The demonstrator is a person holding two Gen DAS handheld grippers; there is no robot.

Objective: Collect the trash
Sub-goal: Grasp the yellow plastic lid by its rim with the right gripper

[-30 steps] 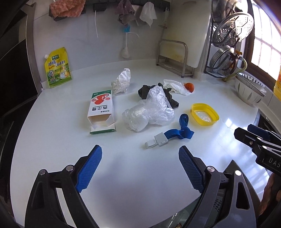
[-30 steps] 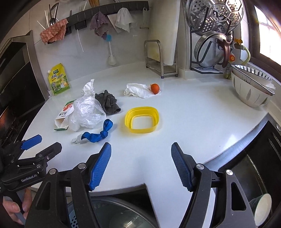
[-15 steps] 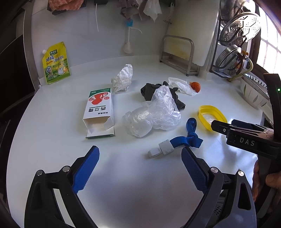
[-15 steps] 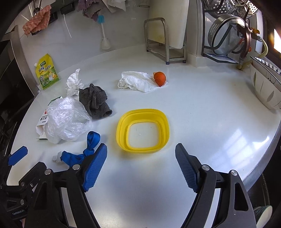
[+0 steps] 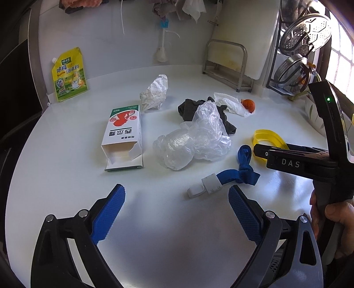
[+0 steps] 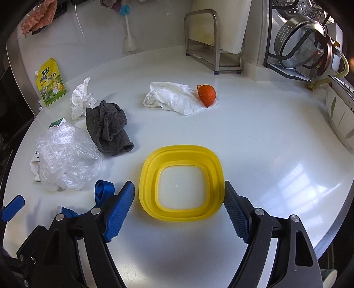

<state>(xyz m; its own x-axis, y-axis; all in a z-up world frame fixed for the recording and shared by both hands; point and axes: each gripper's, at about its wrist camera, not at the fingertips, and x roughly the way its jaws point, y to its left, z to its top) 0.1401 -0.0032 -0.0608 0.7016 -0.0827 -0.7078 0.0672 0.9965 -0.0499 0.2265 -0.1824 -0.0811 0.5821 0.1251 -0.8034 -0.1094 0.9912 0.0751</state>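
Where lettering shows, right tool (image 5: 285,162) reads "DAS".

1. countertop (image 6: 254,137): glossy white.
2. square ring lid (image 6: 180,182): bright yellow, clear centre.
3. strap (image 5: 240,170): royal blue w/ white clip.
4. plastic bag (image 5: 194,141): transparent, crinkled, whitish sheen.
5. rag (image 6: 108,128): dark grey, fuzzy.
6. carton (image 5: 124,133): white, green edge, red motif, green lettering.
7. crumpled paper (image 5: 154,93): white w/ thin dark grid.
8. tissue (image 6: 177,97): plain white.
9. peel (image 6: 206,94): orange.
10. pouch (image 5: 68,75): yellow-green, printed, white spout.
11. left gripper (image 5: 177,212) & right gripper (image 6: 179,212): black frames, blue textured pads.
12. hanging cloth (image 6: 38,17): pinkish-orange.
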